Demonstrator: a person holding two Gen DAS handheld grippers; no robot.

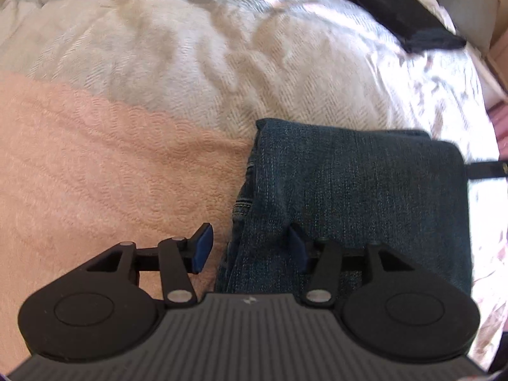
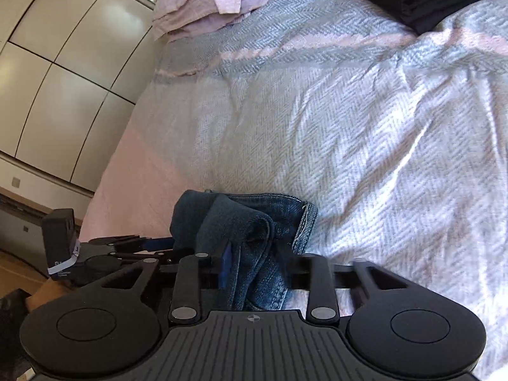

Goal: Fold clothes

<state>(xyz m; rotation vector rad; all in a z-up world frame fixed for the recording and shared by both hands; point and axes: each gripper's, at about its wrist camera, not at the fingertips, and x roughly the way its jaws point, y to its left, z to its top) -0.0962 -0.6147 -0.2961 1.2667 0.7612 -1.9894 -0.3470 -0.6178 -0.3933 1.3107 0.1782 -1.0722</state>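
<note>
Left hand-held gripper [image 1: 249,247] spread over folded jeans [image 1: 349,197], right hand-held gripper [image 2: 257,268] pinching jeans, bed [image 1: 158,63] beneath.

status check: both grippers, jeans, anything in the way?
Left gripper open, straddling the jeans' edge. Right gripper around bunched denim, closure unclear. Jeans folded on the bedspread. Black folded garment far off, no obstruction.

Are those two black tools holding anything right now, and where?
The right tool pinches the folded dark blue denim jeans at their bunched edge. The left tool is open, straddling the jeans' side edge.
</note>
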